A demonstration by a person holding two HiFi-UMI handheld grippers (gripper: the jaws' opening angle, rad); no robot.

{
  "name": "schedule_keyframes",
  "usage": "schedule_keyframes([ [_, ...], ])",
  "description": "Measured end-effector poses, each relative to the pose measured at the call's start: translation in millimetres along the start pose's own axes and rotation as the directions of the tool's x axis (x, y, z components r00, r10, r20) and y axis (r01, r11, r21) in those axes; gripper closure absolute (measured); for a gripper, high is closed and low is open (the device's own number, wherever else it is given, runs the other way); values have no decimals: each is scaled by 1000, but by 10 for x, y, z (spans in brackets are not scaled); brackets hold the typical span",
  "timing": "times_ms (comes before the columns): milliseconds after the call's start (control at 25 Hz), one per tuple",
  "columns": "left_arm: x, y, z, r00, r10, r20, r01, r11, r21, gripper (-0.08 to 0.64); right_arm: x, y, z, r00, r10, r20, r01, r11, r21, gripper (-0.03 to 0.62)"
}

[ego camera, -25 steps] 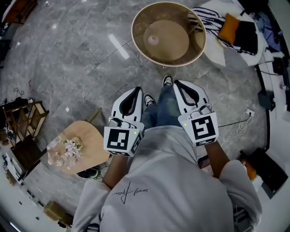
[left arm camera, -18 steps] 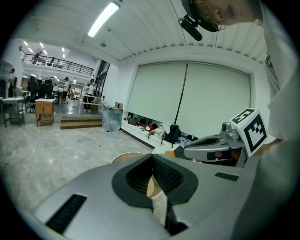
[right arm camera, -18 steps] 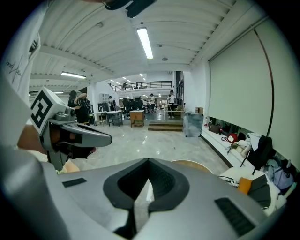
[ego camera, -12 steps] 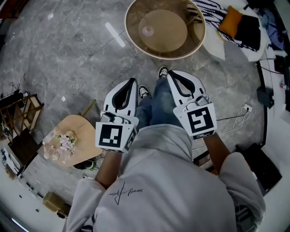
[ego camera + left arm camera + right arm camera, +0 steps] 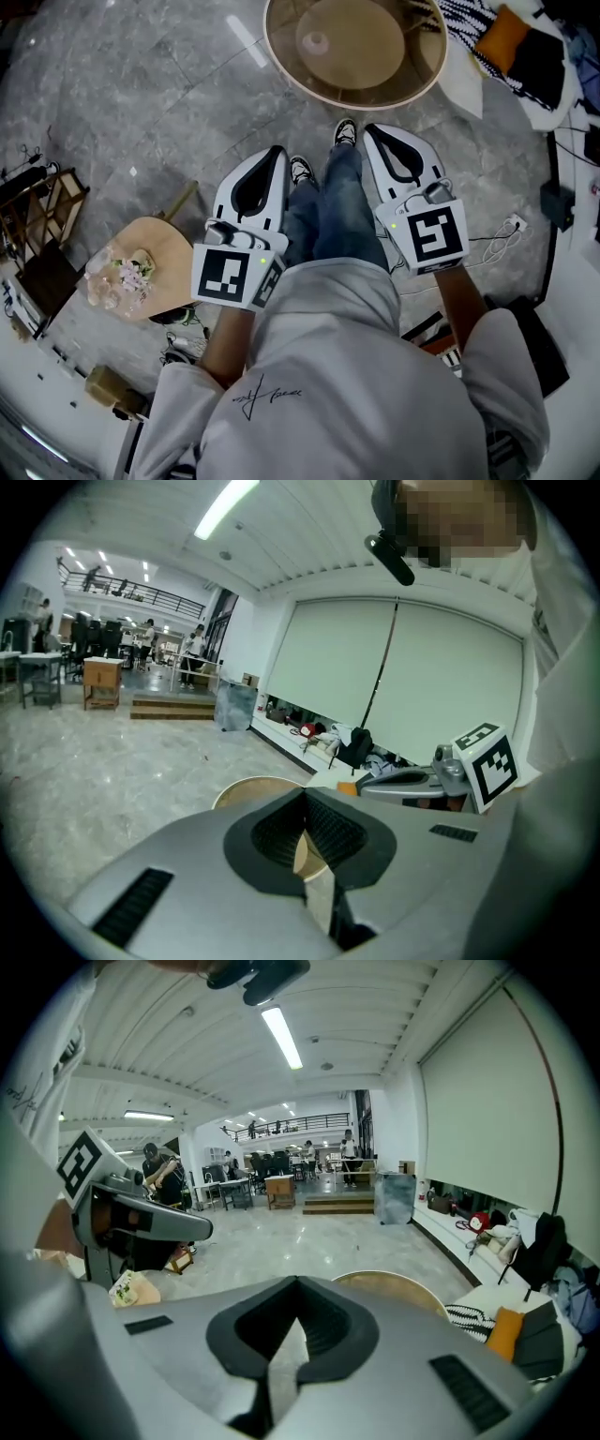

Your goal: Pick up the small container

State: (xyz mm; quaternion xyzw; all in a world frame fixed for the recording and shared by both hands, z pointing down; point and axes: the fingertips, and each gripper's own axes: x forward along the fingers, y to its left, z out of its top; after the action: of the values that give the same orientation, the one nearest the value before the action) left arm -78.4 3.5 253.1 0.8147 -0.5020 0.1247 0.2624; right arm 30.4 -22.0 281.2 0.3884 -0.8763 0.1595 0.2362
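Note:
The small container [image 5: 317, 42], a pale pinkish cup, stands on the inner disc of a round wooden table [image 5: 281, 67] at the top of the head view. My left gripper [image 5: 273, 150] and right gripper [image 5: 369, 128] are held in front of the person's torso, both pointing toward that table and well short of it. In the left gripper view the jaws [image 5: 302, 793] meet at the tips with nothing between them, and the table rim [image 5: 246, 787] shows beyond. The right gripper [image 5: 298, 1282] is likewise shut and empty, with the table [image 5: 405, 1290] ahead.
A small wooden side table [image 5: 167, 251] with a glass vase of flowers [image 5: 117, 278] stands at the left. A wooden rack [image 5: 42, 225] lies further left. Striped cloth and an orange cushion [image 5: 504, 28] sit at the top right; cables [image 5: 497, 239] run over the floor at the right.
The round table has slid upward and slightly right in the head view. Both grippers stay shut and empty in front of the torso.

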Motion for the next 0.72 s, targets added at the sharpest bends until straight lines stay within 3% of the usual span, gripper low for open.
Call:
schedule_keyframes([
  [400,391,252,-163,998,56,4,-55,996,-72,543,456,-156,-134,999,45,4,-45,999,14,581],
  [560,525,249,-266,999,38,-4,-38,991,-128,543,563,-214,-232,999,52,-6,-51,998,22,581],
  [720,666,277,-405,999,38,-22,-41,992,-121,543,706,-252,-317,999,50,-7,-50,998,30,581],
])
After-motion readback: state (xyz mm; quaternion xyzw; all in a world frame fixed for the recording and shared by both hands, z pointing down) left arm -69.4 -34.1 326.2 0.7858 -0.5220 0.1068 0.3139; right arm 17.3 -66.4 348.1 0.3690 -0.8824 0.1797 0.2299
